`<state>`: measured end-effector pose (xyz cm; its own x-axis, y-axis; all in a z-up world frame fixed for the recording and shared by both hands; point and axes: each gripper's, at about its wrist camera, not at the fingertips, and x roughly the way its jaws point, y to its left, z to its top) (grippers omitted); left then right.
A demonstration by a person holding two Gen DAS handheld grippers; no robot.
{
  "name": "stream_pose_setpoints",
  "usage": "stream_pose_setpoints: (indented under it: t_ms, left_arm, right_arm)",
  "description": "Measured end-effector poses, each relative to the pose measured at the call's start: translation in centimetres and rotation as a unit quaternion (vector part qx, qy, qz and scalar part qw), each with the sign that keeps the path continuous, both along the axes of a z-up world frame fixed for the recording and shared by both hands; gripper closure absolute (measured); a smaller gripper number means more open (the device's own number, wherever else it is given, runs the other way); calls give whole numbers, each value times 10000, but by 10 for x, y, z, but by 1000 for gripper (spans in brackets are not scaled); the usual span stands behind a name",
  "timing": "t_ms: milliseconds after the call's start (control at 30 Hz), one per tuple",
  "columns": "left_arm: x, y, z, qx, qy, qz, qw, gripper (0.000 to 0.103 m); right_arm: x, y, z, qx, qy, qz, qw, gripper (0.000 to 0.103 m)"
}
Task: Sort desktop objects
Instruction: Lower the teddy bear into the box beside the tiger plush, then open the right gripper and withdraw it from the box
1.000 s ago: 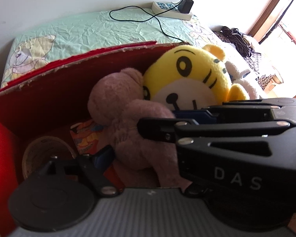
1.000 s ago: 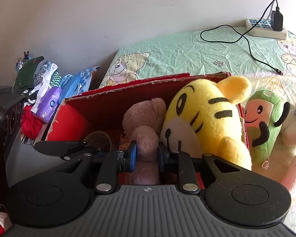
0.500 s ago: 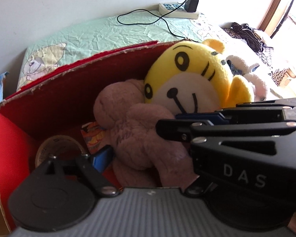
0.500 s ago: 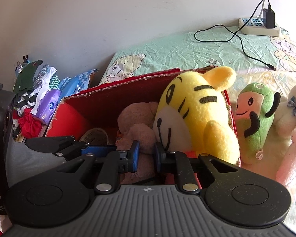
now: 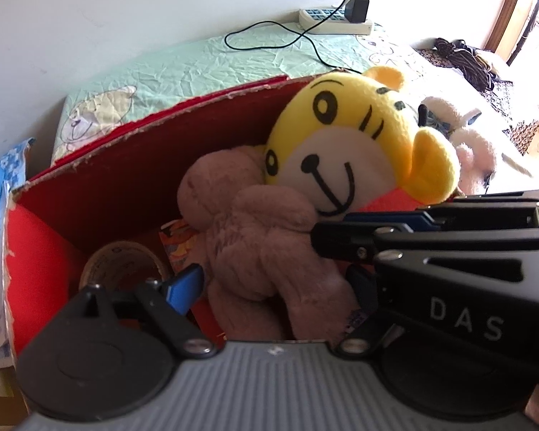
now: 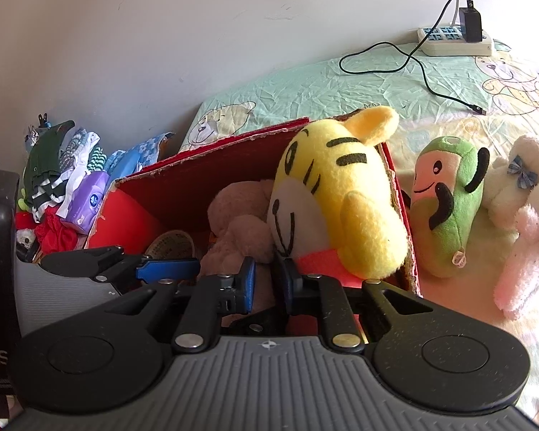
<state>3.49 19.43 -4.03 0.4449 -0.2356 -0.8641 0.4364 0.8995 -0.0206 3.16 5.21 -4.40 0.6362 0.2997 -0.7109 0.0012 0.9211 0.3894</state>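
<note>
A red cardboard box (image 5: 125, 179) stands on the bed and holds a brown plush bear (image 5: 251, 244) and a yellow tiger plush (image 5: 345, 143). The tiger leans on the box's right wall. My left gripper (image 5: 273, 287) is open wide, its blue pads on either side of the bear's body. My right gripper (image 6: 267, 283) comes in from the right with its jaws almost closed and nothing clearly between them; its tips sit by the bear's arm (image 5: 298, 215). In the right wrist view, the tiger (image 6: 341, 194) fills the box's (image 6: 197, 179) right half.
A tape roll (image 5: 122, 262) and a colourful packet (image 5: 178, 242) lie in the box. A green plush (image 6: 445, 208) and a white and pink plush (image 6: 521, 215) lie on the bed to its right. A power strip (image 6: 452, 41) with a cable sits by the wall. Clothes and a purple tissue pack (image 6: 86, 204) are to the left.
Both cameras have drawn back, so more of the box shows. The right gripper's jaws have narrowed. The tiger now leans further to the right over the box edge.
</note>
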Motion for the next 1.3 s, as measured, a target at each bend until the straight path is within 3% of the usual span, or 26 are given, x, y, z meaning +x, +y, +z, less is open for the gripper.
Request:
stream_pose_setpoints:
  t_ms: [1000, 1300]
  left_arm:
    - [-13, -4, -3, 92, 31, 486, 9988, 13]
    - [-16, -6, -4, 140, 27, 796, 9967, 11]
  right_arm:
    - [-25, -12, 0, 361, -359, -139, 9986, 81]
    - [-24, -21, -3, 526, -367, 93, 9979, 81]
